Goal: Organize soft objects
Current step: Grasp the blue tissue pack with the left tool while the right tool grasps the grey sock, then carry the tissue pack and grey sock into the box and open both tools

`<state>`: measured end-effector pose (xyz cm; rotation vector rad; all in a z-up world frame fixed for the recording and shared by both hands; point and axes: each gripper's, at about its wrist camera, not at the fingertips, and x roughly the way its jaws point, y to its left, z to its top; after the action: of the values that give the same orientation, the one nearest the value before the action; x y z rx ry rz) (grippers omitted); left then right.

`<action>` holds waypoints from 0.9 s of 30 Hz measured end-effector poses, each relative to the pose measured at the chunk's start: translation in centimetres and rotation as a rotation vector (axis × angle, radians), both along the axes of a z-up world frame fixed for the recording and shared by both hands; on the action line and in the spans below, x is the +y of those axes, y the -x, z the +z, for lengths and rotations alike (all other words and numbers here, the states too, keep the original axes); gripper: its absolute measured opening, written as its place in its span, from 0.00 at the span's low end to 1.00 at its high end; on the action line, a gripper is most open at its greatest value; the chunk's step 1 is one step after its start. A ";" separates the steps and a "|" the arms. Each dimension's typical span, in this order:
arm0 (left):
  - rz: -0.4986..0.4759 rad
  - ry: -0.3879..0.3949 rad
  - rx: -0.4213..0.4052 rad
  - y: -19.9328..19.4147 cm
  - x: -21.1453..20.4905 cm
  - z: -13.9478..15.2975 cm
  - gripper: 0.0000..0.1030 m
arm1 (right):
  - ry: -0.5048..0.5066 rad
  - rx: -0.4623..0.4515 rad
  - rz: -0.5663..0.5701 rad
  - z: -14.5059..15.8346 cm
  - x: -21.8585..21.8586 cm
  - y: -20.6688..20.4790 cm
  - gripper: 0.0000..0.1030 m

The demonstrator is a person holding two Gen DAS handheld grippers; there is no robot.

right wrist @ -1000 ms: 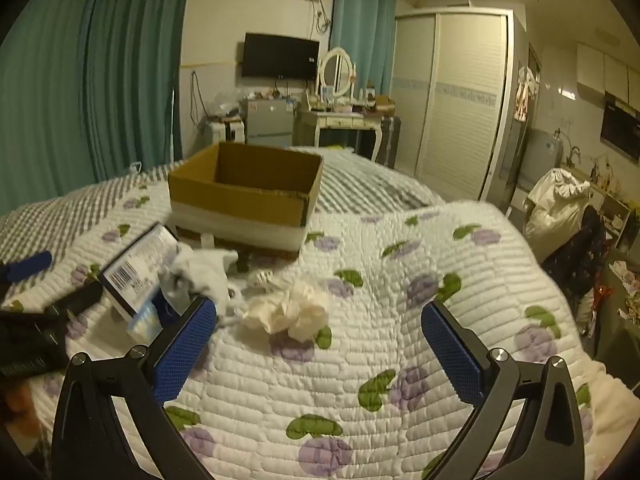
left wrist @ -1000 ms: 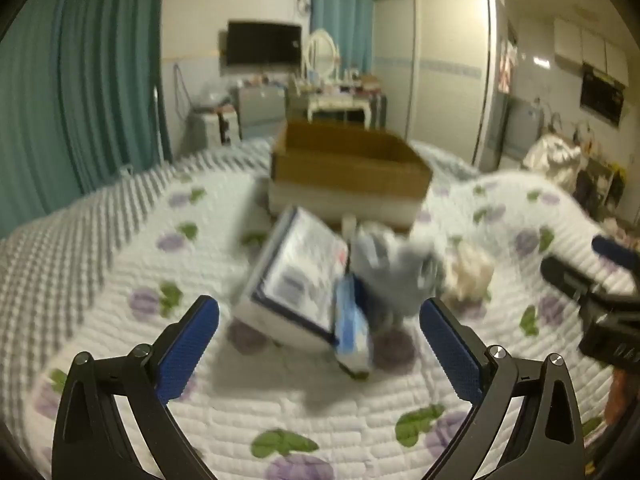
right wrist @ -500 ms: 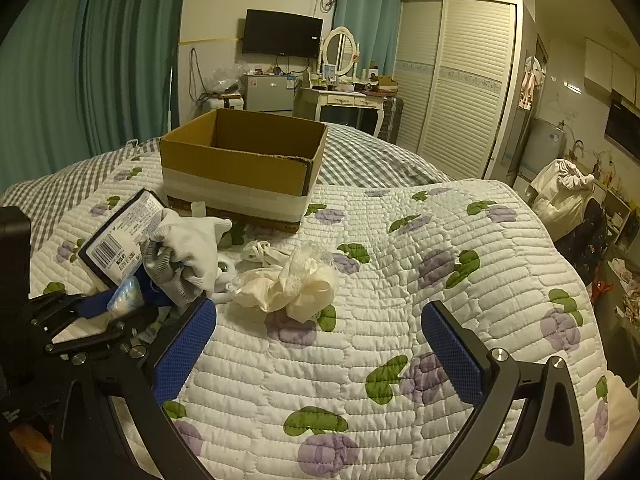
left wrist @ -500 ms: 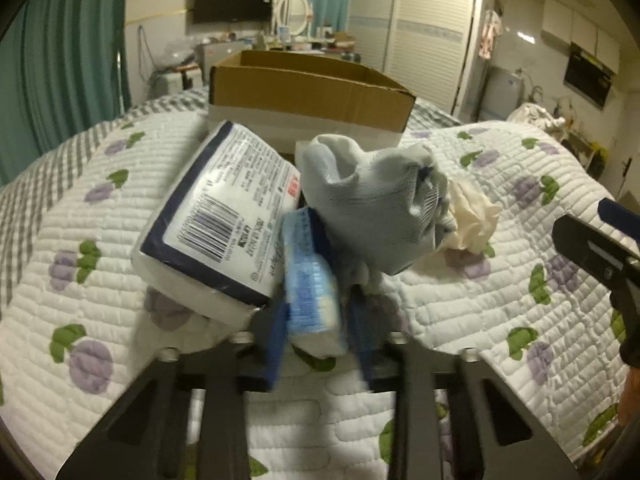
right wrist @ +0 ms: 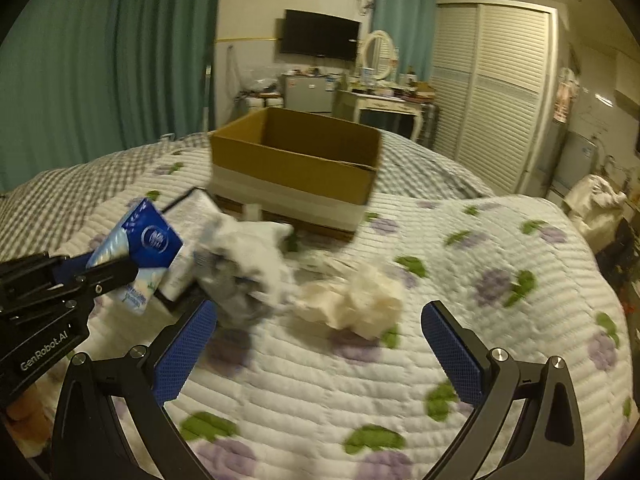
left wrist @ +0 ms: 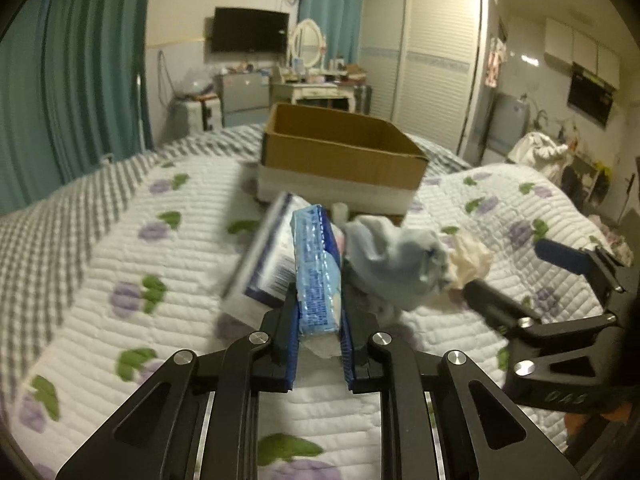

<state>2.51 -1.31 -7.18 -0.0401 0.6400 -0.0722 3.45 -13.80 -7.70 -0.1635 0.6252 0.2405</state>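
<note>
Both wrist views low over bed [left wrist: 120, 248], facing cardboard box [left wrist: 340, 156], left view nearer

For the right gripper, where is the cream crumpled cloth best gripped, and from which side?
Probably its tall bunched lump, from above. The cream crumpled cloth lies loose on the quilt, its lump rising right of its flatter tail, directly ahead of the open right gripper.

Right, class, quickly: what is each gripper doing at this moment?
Left gripper: closed on the blue tissue pack.
Right gripper: open, holding nothing, above the quilt near the cream cloth.
</note>
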 end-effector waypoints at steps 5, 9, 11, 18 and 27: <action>0.034 -0.015 0.029 -0.7 1.4 -0.5 0.16 | 0.012 0.060 0.075 -1.3 3.6 -2.0 1.00; 0.043 0.002 0.037 -0.9 2.3 -0.6 0.16 | 0.026 0.075 0.094 -2.2 5.1 -3.3 0.93; 0.048 -0.004 0.037 -0.9 2.5 -0.5 0.16 | 0.026 0.087 0.094 -2.5 5.2 -3.7 0.82; 0.053 -0.020 0.029 -0.4 1.9 0.4 0.16 | -0.019 0.095 0.114 -2.0 4.1 -2.9 0.48; -0.011 -0.012 -0.058 -0.6 0.6 5.8 0.16 | -0.145 -0.010 0.147 4.8 0.4 -0.5 0.43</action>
<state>3.16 -0.68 -1.36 -0.0233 0.5829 -0.0802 3.91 -13.43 -2.91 -0.0705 0.5841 0.4251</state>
